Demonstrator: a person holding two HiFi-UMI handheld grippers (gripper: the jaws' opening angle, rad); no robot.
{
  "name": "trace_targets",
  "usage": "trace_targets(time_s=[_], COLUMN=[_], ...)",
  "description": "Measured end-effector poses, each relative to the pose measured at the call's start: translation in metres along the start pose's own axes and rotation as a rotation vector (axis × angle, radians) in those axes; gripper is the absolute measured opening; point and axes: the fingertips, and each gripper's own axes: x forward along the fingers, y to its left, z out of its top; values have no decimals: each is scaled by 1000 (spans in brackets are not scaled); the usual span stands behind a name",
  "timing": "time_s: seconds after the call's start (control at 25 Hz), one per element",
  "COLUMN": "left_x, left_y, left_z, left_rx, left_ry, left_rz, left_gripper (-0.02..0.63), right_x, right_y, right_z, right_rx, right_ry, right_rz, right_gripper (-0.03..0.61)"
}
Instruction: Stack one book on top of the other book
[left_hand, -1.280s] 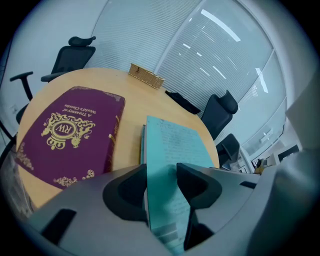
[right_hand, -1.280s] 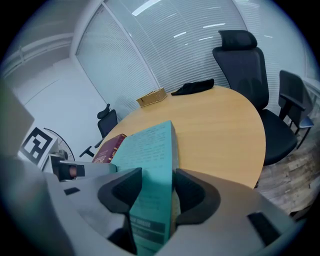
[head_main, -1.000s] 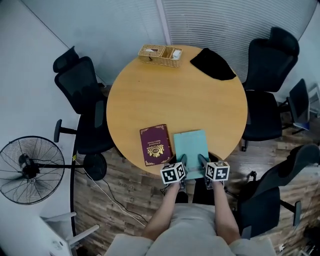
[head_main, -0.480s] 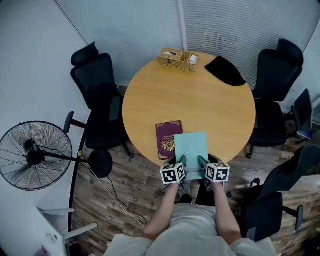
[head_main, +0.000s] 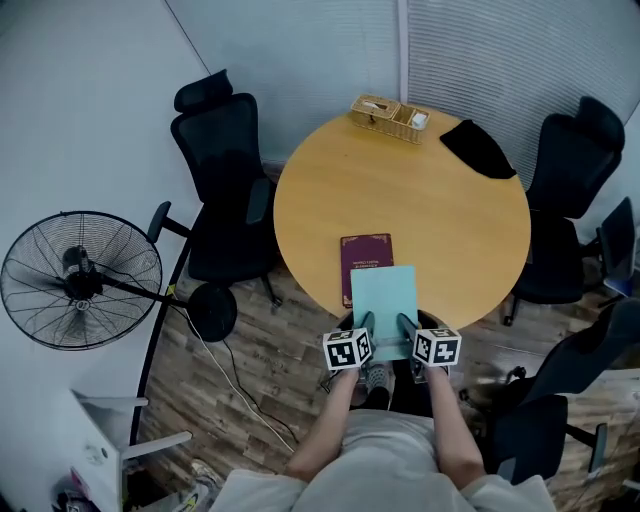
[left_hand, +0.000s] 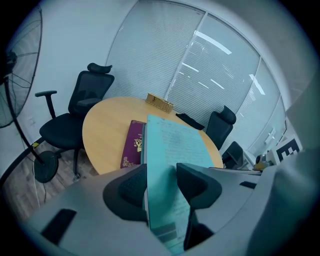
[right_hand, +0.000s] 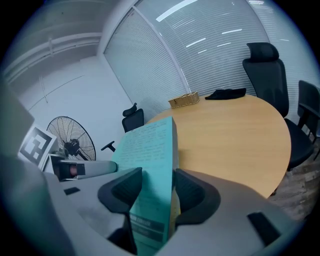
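Head view: looks steeply down on a round wooden table (head_main: 440, 220). Shows the left gripper (head_main: 366, 324) and right gripper (head_main: 406, 323) side by side at the table's near edge, both clamped on the near end of a teal book (head_main: 384, 298). Places a maroon book (head_main: 364, 258) flat on the table just beyond the left fingers, its near right corner covered by the teal one; cannot tell whether touching. Far beyond the fingers, finds a wicker basket (head_main: 391, 117) and a black cloth (head_main: 478, 148).

Left gripper view: finds both pads (left_hand: 131, 187) pressed against the teal book's two faces, the book running forward between them, maroon book just left of it.

Right gripper view: shows the pads likewise closed on the teal book's other near corner. Leaves bare tabletop right of the fingers and a standing fan (right_hand: 72, 140) to their left.
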Motion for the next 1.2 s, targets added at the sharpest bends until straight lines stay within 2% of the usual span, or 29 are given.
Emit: trace_targets(time_s=[0.68, 1.2], left_x=[-8, 22], left_y=[27, 48], left_z=[10, 60], left_rx=[-18, -19], left_ry=[-9, -7], left_rz=[8, -3], left_gripper=[202, 202], right_x=[17, 57], right_y=[25, 26], right_z=[1, 44], right_rx=[-6, 1], right_ry=[5, 11], right_rz=[27, 15], right_gripper=[213, 212])
